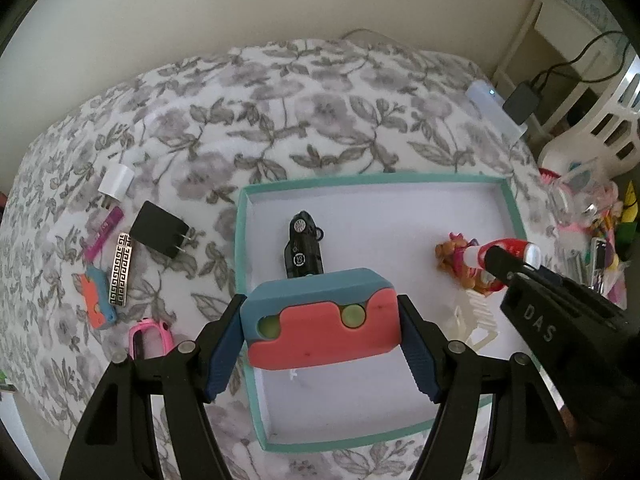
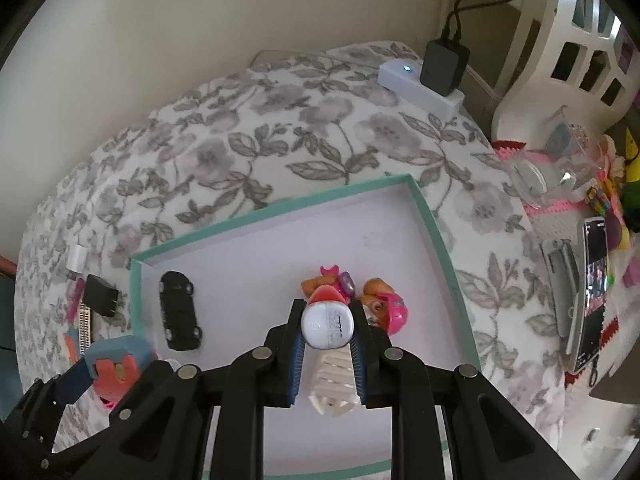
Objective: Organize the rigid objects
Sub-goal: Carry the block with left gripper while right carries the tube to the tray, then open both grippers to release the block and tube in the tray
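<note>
A teal-rimmed white box [image 1: 241,240] [image 2: 434,220] lies on the floral cloth. In it lie a black toy car [image 1: 303,246] [image 2: 179,311], a pink-and-orange puppy figure [image 1: 454,256] [image 2: 386,304] and a white ribbed plastic piece [image 1: 478,316] [image 2: 334,388]. My left gripper [image 1: 322,324] is shut on a blue-and-coral block [image 1: 320,320] [image 2: 116,368], held over the box's left part. My right gripper [image 2: 328,328] is shut on a red-and-white tube [image 2: 328,324] [image 1: 506,250] above the puppy figure.
On the cloth left of the box lie a black plug [image 1: 160,230], a white plug [image 1: 116,182], a purple stick [image 1: 104,234], a patterned metal bar [image 1: 120,276], a second coral-blue block [image 1: 96,300] and a pink clip [image 1: 150,338]. A white power strip [image 2: 420,88] sits at the back right; toy clutter and a phone [image 2: 592,292] lie right.
</note>
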A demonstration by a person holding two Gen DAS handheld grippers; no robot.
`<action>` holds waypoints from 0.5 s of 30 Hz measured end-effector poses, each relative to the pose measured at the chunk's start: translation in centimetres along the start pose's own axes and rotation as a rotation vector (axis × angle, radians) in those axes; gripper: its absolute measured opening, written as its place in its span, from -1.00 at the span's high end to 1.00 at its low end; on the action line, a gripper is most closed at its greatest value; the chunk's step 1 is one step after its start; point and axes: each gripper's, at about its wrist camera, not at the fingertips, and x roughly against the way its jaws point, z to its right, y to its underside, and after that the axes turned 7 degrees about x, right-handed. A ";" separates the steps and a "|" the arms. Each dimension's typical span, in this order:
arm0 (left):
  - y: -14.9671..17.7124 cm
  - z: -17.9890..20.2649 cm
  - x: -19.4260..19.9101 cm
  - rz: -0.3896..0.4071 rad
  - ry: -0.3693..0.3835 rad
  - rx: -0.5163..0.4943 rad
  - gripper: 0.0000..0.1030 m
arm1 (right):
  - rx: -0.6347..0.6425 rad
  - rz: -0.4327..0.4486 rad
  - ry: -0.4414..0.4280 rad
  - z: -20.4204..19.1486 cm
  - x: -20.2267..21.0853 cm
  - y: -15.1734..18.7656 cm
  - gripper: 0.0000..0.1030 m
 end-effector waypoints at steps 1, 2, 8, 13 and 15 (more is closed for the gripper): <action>0.1 -0.2 0.0 0.001 -0.005 0.002 -0.43 | 0.002 0.000 -0.002 0.0 0.0 0.0 0.57; 0.1 -0.2 0.0 0.004 -0.013 0.003 -0.43 | 0.004 0.000 -0.004 0.0 0.0 0.0 0.57; 0.1 0.0 -0.3 0.004 -0.023 0.004 -0.43 | 0.011 -0.008 -0.015 -0.1 0.0 0.0 0.57; 0.1 -0.1 -0.7 -0.009 -0.031 0.011 -0.43 | 0.009 -0.014 -0.021 0.0 0.0 0.0 0.56; 0.1 -0.1 -0.5 -0.002 -0.035 0.011 -0.43 | 0.007 -0.017 -0.022 0.0 0.0 0.0 0.56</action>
